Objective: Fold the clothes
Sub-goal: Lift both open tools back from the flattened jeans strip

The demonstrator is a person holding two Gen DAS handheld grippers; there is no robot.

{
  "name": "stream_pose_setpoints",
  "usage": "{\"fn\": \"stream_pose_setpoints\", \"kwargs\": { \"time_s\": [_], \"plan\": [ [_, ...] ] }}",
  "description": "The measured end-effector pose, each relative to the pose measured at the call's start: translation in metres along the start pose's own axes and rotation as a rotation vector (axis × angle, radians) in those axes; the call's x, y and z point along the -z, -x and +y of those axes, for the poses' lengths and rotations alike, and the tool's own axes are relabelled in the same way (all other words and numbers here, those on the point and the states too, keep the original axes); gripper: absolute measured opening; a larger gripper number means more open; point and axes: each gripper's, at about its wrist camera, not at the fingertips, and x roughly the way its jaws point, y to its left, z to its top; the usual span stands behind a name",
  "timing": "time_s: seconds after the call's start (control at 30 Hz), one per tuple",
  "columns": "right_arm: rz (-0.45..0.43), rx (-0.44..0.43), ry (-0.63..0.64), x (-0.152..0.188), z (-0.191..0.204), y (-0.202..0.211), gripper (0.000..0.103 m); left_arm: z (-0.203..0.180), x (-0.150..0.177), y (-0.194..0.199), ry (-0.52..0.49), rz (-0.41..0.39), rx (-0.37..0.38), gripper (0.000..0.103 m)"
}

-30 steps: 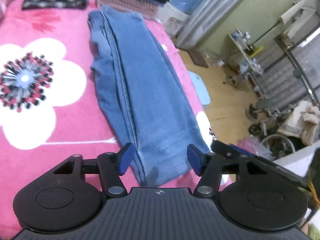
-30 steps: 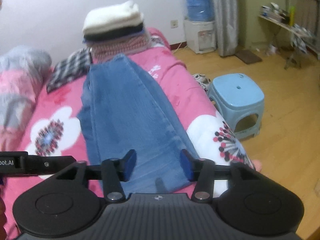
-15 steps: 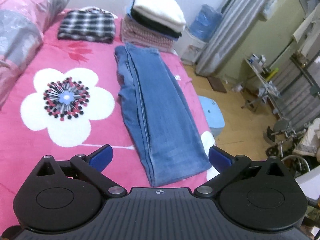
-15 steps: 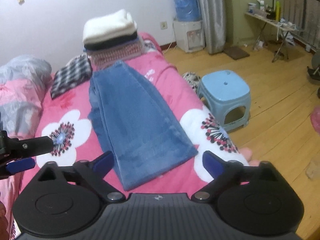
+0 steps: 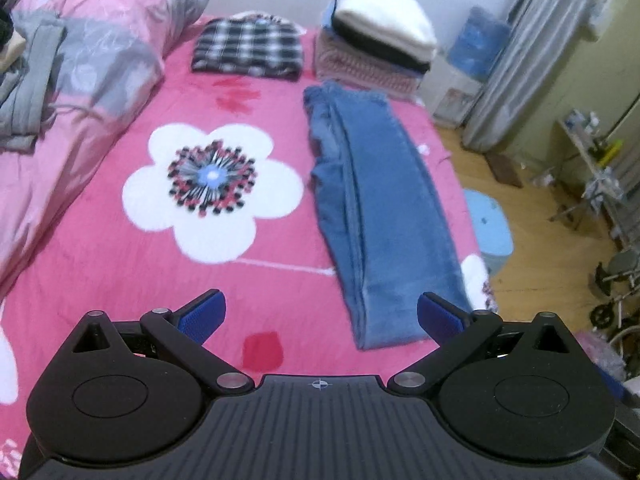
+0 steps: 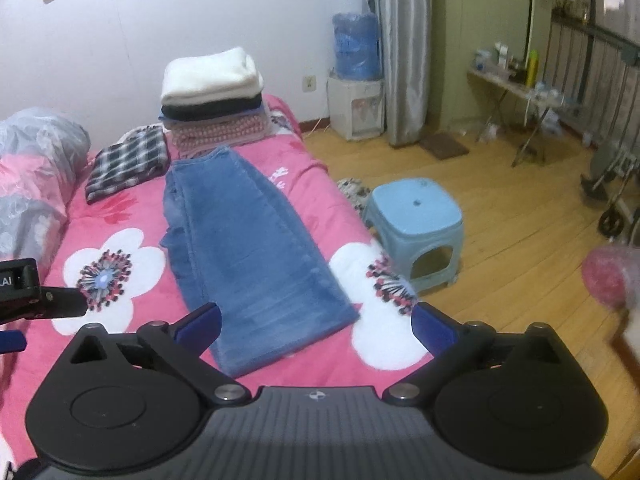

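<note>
Two hand-held grippers hang above the near end of the bed (image 5: 120, 264), both spread wide with nothing between the jaws: the left hand-held gripper (image 5: 321, 318) and the right hand-held gripper (image 6: 315, 326), whose jaws are just finishing their opening. The jeans (image 5: 376, 216) lie ahead of both, folded lengthwise into one long strip that runs away from the grippers along the right side of the bed; the hem end is nearest, just beyond the fingertips, untouched.

Judging by that, the lengthwise fold looks done and the step in hand is the pause between folds. The next move likely calls for pinching the two near hem corners and carrying them forward toward the waistband.

Far ahead, the waistband lies close to the stack of folded clothes (image 6: 212, 96), with a checked garment (image 5: 246, 48) beside it, so forward room is limited. Right of the jeans the bed edge is near, with a blue stool (image 6: 416, 224) below. Open bedspread lies to the left.
</note>
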Motion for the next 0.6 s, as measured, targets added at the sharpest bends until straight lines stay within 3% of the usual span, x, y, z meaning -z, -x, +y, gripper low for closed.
{"fn": "stream_pose_setpoints", "kwargs": {
  "time_s": [0.2,0.4,0.6],
  "plan": [
    [-0.029,0.020,0.059,0.003,0.001,0.008,0.103,0.002,0.009,-0.016,0.022,0.091,0.120,0.103],
    [-0.028,0.041,0.080,0.008,0.000,0.004,0.103,-0.013,0.017,-0.025,-0.061,0.092,0.086,0.103],
    [0.062,0.062,0.074,0.006,-0.007,-0.018,0.103,-0.011,0.018,-0.039,-0.013,0.104,0.064,0.103]
  ]
}}
